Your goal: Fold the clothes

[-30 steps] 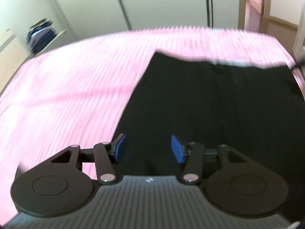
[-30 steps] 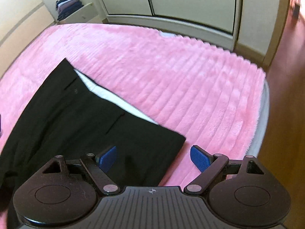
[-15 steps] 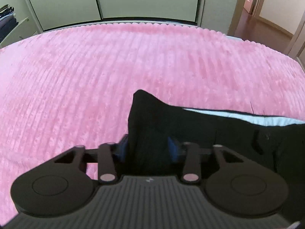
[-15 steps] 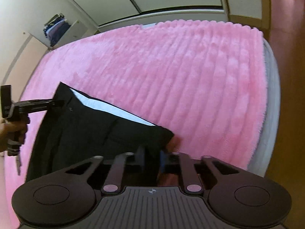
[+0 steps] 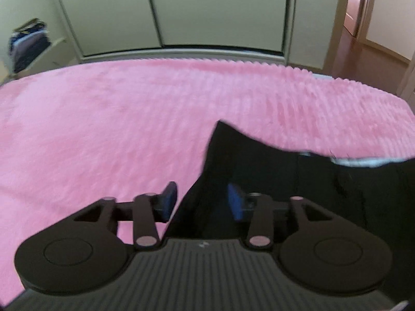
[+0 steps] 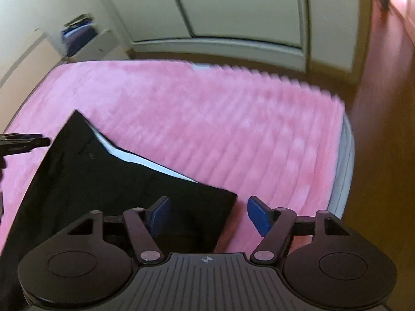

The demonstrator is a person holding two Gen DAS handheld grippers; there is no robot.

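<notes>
Let go of the black trousers [image 6: 109, 197] since before: both tools, left [image 5: 201, 202] and right [image 6: 207, 216], opening (cloth edges between, unpinched) on the pink bed [image 6: 220, 119].

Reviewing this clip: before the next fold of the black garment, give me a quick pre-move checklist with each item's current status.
1. Left gripper clear of cloth: ok; jaws opening, pads apart, garment edge lies below between them.
2. Right gripper clear: ok; jaws opening, the garment's corner below them, unpinched.
3. Garment resting on the blanket: ok, lies flat.
4. Far edge tidy: not ok; pale lining shows along it.
5. Blanket space beyond the garment: ok, bare pink.
6. Near end of garment: cannot tell, hidden behind the grippers.
</notes>
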